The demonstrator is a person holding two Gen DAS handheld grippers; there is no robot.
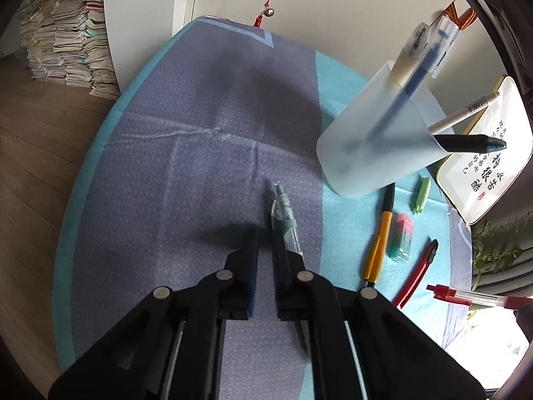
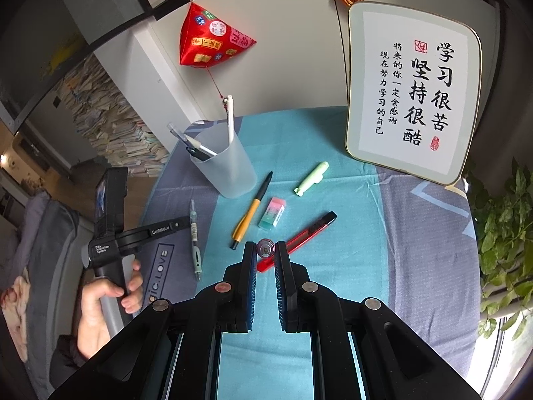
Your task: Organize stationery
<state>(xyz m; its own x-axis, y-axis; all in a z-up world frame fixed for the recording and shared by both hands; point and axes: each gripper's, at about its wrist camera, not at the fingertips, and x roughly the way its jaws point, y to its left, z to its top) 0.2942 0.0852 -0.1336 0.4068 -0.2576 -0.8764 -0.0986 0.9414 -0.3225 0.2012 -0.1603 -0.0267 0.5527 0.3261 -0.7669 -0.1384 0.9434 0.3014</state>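
Surface: round top covered by a teal and grey-blue cloth (image 2: 333, 266), with stationery scattered across it.
Left claw (image 1: 265, 236): fingers stand narrowly apart, and only cloth shows in the gap between them; it points down at the grey-blue band.
Pale green and clear gel pen (image 1: 283, 210): lies flat on the cloth, just beside the outer face of the left claw's right-hand finger, not gripped.
Left hand (image 2: 106, 300): wraps around the grey handle of the left claw's tool, at the near left edge of the surface.
Right claw (image 2: 266, 248): closed narrow on a red and clear retractable pen (image 1: 473, 296), seen end-on between the fingertips and lifted off the cloth.
Frosted translucent plastic cup (image 2: 230, 173): stands upright at the boundary between the grey and teal bands, with several pens already in it, white, blue and black among them.
Yellow and black ballpoint pen (image 2: 250, 216): lies on the teal band, near the cup's base.
Pink and green block eraser (image 2: 272, 216): just beside the yellow pen, apart from it.
Light green capped marker (image 2: 311, 178): lies farther back, towards the sign.
Red and black utility knife (image 2: 313, 230): lies slanted, its near end under the right claw's tips.
White framed calligraphy sign (image 2: 413, 93): stands tilted at the back right.
Surroundings: red hanging ornament (image 2: 213, 40) on the wall, leafy green plant (image 2: 506, 233) at the right, tall stack of papers (image 2: 110, 116) on the floor at the left.
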